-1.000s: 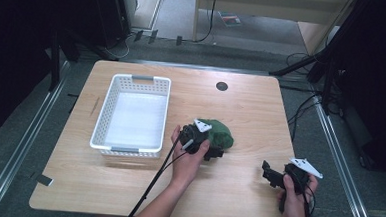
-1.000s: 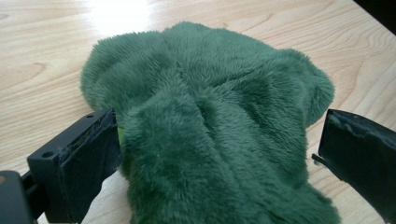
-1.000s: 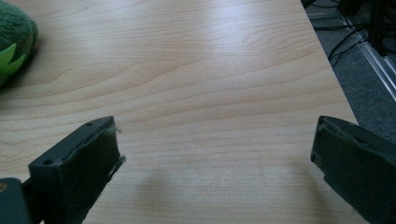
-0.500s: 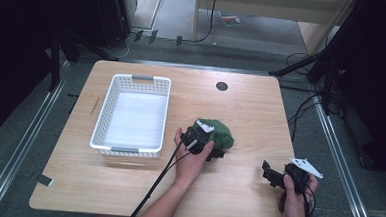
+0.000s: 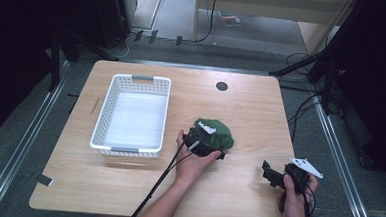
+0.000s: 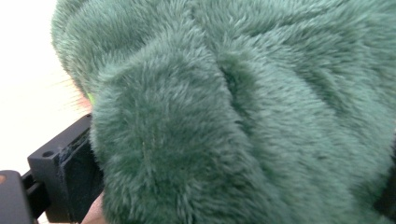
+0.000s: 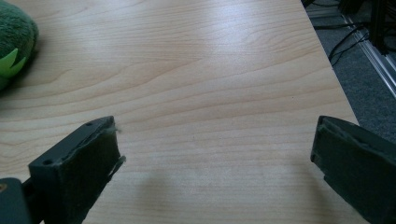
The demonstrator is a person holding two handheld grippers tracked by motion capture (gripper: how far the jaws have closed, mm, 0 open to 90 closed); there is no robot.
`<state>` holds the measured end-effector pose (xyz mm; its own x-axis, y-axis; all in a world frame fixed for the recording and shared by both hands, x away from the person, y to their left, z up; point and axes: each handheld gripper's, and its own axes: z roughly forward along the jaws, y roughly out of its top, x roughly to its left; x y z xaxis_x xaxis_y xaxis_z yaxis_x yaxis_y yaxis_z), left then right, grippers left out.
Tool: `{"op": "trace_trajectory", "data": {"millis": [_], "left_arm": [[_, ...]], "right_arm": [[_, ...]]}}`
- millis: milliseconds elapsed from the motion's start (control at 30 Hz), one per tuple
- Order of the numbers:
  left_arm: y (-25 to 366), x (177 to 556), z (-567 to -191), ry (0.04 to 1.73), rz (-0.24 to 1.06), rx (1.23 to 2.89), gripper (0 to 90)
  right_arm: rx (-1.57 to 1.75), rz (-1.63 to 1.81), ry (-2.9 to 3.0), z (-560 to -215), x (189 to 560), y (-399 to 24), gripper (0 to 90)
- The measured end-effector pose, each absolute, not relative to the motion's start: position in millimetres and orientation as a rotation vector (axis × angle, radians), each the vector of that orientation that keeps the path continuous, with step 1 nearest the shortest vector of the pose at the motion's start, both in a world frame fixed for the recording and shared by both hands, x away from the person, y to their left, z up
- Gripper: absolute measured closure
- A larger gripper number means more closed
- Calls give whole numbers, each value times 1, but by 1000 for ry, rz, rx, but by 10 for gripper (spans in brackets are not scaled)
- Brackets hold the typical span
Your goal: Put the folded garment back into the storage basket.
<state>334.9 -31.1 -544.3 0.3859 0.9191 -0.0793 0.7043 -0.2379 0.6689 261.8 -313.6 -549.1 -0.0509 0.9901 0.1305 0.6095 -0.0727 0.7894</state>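
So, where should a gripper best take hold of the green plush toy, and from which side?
Grip a raised fold of fur on the plush toy at its near-left edge, coming low from the basket side, as the left gripper does. The toy is soft and lumpy, so a fold should pinch easily between the jaws.

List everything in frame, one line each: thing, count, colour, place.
Wooden table: 1, light wood, centre of the high view.
White perforated plastic basket: 1, white, left half of table, nothing in it.
Green furry plush toy: 1, dark green, table centre, right of basket.
Round cable grommet: 1, dark, far edge of table.
Left gripper: 1, black, against the plush; fur between its jaws, closure hidden.
Right gripper: 1, black, near right corner, jaws wide apart over bare wood.
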Motion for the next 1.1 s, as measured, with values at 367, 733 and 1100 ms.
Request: {"op": "trace_trajectory", "data": {"millis": [367, 733, 1100], "left_arm": [[-28, 333, -539, 1346, 438, 2019, 158], [-15, 332, -520, 1321, 443, 1959, 226], [-3, 325, -488, 1264, 445, 1899, 225]], "right_arm": [[1723, 979, 1699, -549, 262, -314, 11], [1730, 980, 1700, -549, 262, -315, 11], [1727, 980, 1699, -549, 262, -314, 11]]}}
